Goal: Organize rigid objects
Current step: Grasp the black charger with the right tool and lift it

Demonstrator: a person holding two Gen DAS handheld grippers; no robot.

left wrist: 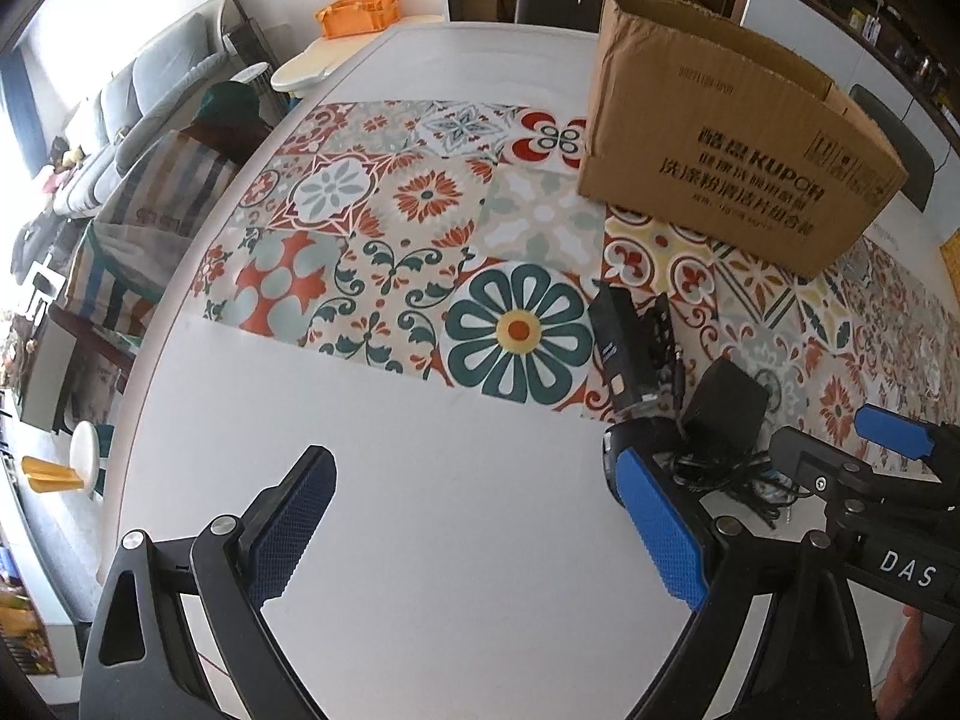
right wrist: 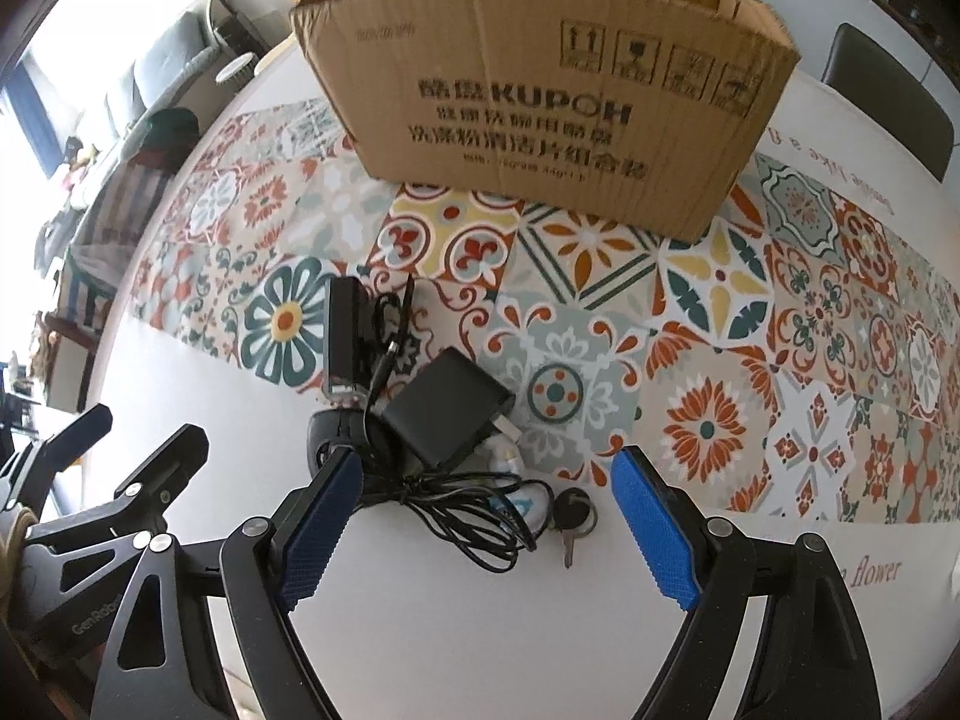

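A pile of black items lies on the table: a power adapter (right wrist: 449,414) with a tangled cable (right wrist: 456,510), a slim black box (right wrist: 347,339), a round black piece (right wrist: 327,435) and a key (right wrist: 573,519). An open cardboard box (right wrist: 540,114) stands behind them. My right gripper (right wrist: 486,516) is open and empty, its fingers either side of the cable. My left gripper (left wrist: 474,516) is open and empty over bare white table, left of the pile; the adapter (left wrist: 726,405) and slim box (left wrist: 621,348) show past its right finger. The right gripper (left wrist: 852,468) shows there too.
A patterned runner (right wrist: 720,312) crosses the white table (left wrist: 420,468). The cardboard box (left wrist: 732,144) stands on it. A sofa (left wrist: 138,96), chairs and an orange basket (left wrist: 360,13) lie beyond the table's left edge.
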